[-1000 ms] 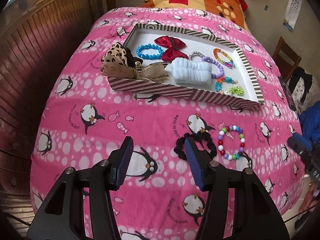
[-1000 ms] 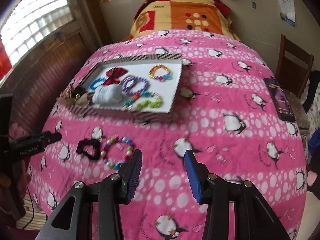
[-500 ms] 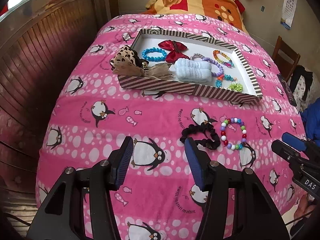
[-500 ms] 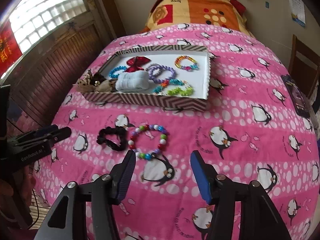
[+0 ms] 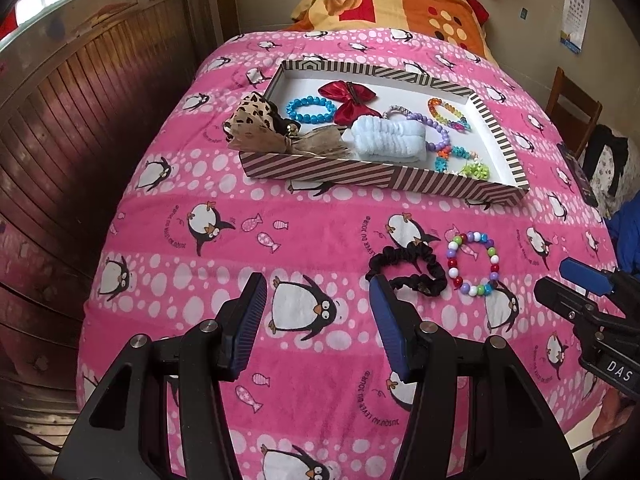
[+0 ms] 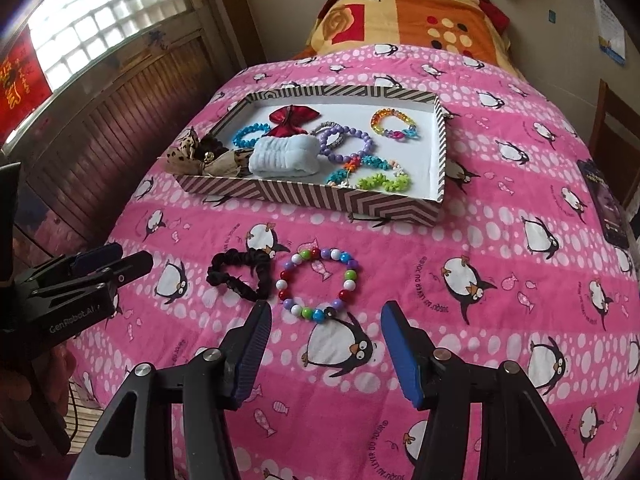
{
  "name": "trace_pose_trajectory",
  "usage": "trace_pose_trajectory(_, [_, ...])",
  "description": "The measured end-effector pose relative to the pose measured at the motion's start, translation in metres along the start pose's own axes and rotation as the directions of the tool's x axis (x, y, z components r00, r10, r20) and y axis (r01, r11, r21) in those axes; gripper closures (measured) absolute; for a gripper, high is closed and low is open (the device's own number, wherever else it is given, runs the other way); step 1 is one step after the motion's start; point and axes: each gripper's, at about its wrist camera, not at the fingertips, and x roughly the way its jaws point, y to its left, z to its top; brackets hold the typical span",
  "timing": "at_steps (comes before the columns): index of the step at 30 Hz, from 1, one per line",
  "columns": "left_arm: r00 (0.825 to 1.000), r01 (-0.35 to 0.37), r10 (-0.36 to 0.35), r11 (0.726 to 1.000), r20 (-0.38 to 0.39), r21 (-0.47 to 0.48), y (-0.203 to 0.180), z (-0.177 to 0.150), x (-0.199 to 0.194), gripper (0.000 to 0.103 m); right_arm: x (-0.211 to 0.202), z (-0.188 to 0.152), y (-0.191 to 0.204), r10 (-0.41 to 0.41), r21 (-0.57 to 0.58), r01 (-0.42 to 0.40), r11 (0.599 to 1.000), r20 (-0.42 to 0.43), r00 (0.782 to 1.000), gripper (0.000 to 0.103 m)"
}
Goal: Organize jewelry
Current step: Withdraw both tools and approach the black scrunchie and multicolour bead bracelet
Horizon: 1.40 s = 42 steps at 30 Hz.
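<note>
1. My target, the multicolour bead bracelet, lies on the bed's pink blanket, at 12 o'clock from my right gripper, touching the black scrunchie at its 9
2. Both grippers empty; right fingers released, left gripper likewise
3. I'd pinch one side of the ring: round glossy beads roll, plush sinks
4. Then into the striped tray at 12

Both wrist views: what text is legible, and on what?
"love" (upside down): orange blanket
"GenRobot.AI": left gripper body
"DAS": right gripper body
"JUSQU'AU LEVER DU JOUR": pink penguin bedspread
Wall calendar, red window banner, phone screen: unreadable
</note>
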Motion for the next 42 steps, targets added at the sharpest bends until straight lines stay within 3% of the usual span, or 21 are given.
trace_pose_trajectory(6, [1.0, 0.005, -0.005, 1.0, -0.015, -0.006, 0.001, 0.001, 0.004, 0.05, 0.003, 0.004, -0.001, 0.005, 0.002, -0.005, 1.0, 0.001, 1.0, 0.048])
trace_pose_trajectory(19, [0.992, 0.086, -0.093, 0.992, -0.08, -0.091, 0.011, 0.002, 0.02, 0.05, 0.026, 0.011, 0.006, -0.007, -0.024, 0.006, 1.0, -0.02, 1.0, 0.048])
trace_pose_trajectory(23, [0.98, 0.145, -0.162, 0.979, -0.115, -0.143, 0.015, 0.004, 0.03, 0.05, 0.034, 0.012, 0.004, -0.013, -0.028, 0.012, 1.0, -0.033, 0.999, 0.048])
trace_pose_trajectory(28, [0.972, 0.173, -0.197, 0.968, -0.129, -0.179, 0.018, 0.008, 0.04, 0.049, 0.041, 0.013, -0.001, -0.019, -0.022, 0.018, 1.0, -0.042, 0.999, 0.048])
trace_pose_trajectory(31, [0.96, 0.214, -0.242, 0.959, -0.139, -0.187, 0.014, 0.014, 0.049, 0.043, 0.047, 0.015, -0.005, -0.02, -0.018, 0.02, 1.0, -0.053, 0.998, 0.048])
trace_pose_trajectory(42, [0.945, 0.215, -0.244, 0.965, -0.217, -0.149, -0.002, 0.02, 0.083, 0.043, 0.071, 0.024, -0.008, 0.009, -0.027, -0.012, 1.0, -0.087, 0.996, 0.048])
